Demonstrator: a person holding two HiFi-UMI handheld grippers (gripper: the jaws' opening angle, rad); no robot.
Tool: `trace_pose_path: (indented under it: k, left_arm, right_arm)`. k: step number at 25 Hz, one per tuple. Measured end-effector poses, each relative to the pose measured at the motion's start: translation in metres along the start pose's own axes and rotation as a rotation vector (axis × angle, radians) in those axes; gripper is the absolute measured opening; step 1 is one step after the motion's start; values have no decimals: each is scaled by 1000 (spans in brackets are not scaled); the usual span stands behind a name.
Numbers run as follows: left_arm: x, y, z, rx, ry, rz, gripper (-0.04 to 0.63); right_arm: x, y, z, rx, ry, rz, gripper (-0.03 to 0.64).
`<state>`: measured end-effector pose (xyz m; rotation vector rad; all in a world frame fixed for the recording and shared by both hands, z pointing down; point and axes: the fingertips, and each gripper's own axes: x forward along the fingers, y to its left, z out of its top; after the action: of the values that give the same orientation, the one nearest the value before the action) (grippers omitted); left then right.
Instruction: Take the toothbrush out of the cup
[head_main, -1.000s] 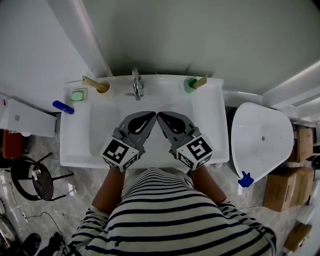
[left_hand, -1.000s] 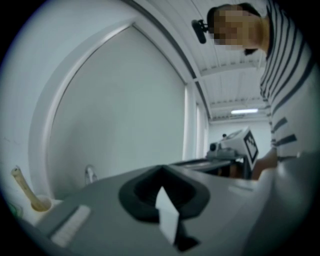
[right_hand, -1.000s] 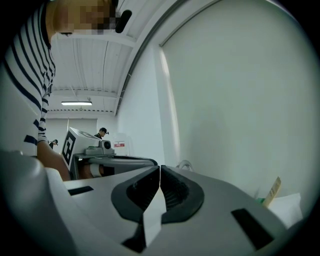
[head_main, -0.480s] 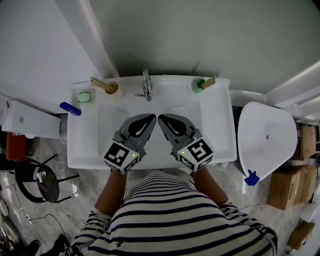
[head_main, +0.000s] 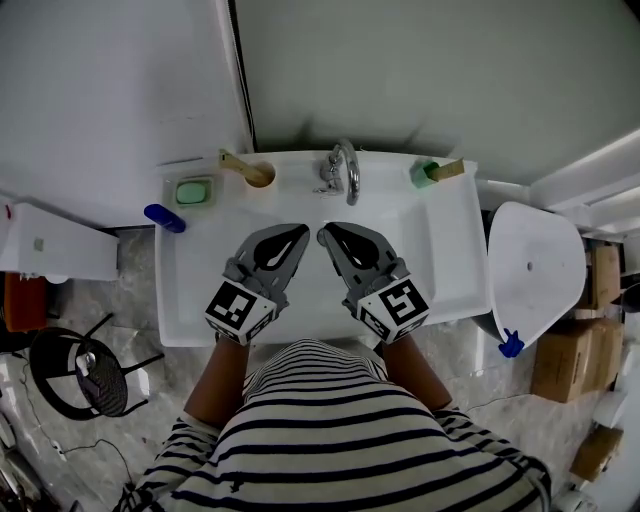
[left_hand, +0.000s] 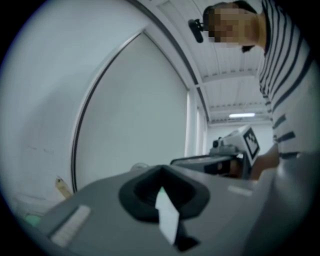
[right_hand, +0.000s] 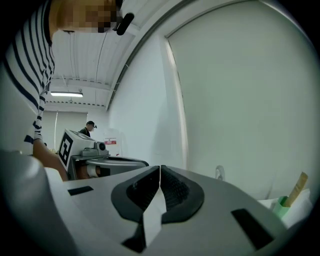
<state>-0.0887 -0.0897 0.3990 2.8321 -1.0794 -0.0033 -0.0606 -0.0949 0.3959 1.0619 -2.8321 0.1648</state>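
White washbasin (head_main: 445, 262) with soap dish (head_main: 192, 191), tan cup (head_main: 261, 177), green cup (head_main: 424, 176)

You've a white sink (head_main: 200, 290), a tan cup (head_main: 261, 177) far left, a green cup (head_main: 424, 175) far right, and your shirt (head_main: 330, 420) is striped navy and white.

Bathroom. A white ceramic washbasin (head_main: 440, 260) with a chrome tap (head_main: 345, 170) stands against the wall. At its back left corner are a soap dish with a green bar (head_main: 192, 191) and a beige cup (head_main: 261, 176) holding a wooden toothbrush (head_main: 235, 163). A white toilet (head_main: 535, 270) is just right of the basin, with brown cardboard boxes (head_main: 565, 365) on the marble-look floor (head_main: 130, 290) beyond.
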Motion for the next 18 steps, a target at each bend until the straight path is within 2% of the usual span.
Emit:
trace_pose_path:
  k: [11, 18]
  left_arm:
    - [-71, 65, 7, 9, -21, -72, 6]
    - [-89, 80, 6, 5, -34, -114, 6]
  right_arm:
    - [68, 63, 13, -23, -24, -111, 8]
    - [86, 88, 6, -23, -6, -141, 8]
